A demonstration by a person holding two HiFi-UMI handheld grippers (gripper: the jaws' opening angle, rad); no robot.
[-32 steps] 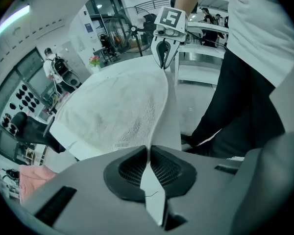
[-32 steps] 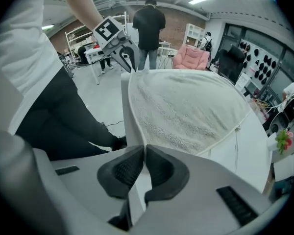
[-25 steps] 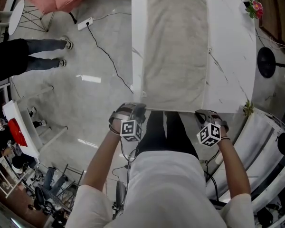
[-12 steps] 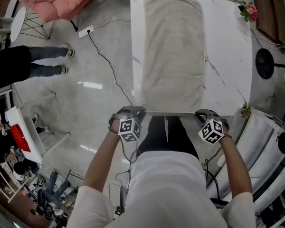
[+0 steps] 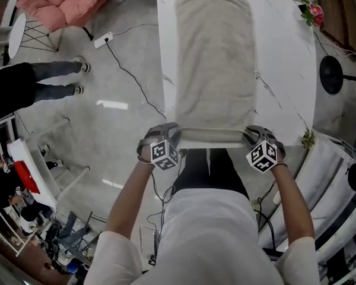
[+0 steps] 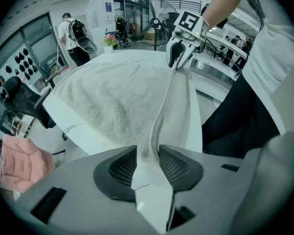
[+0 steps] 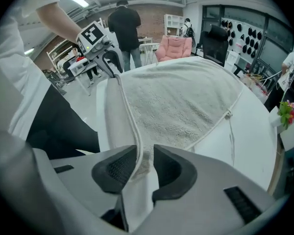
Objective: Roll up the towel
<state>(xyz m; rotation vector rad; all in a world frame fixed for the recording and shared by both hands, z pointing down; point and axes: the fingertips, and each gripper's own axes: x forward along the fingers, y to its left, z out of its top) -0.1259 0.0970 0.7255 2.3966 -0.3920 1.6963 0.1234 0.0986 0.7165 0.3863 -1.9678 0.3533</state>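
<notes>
A beige towel [image 5: 213,58] lies flat lengthwise on the white table [image 5: 288,70]. Its near hem is raised into a narrow fold along the table's front edge. My left gripper [image 5: 168,130] is at the near left corner and my right gripper [image 5: 253,133] at the near right corner. In the left gripper view the towel [image 6: 117,106] runs between the jaws of the left gripper [image 6: 148,153], which are opening, and the pads stand apart. In the right gripper view the hem of the towel [image 7: 186,102] lies loosely between the opening jaws of the right gripper [image 7: 144,155].
A small tag [image 5: 256,75] sticks out of the towel's right edge. Flowers [image 5: 308,13] sit at the table's far right corner. On the floor to the left are a power strip with its cable [image 5: 102,39], a pink chair [image 5: 62,2] and a standing person [image 5: 24,85].
Both grippers moved forward to the table's front edge. The towel's near hem went with them and now stands as a stretched fold between them.
</notes>
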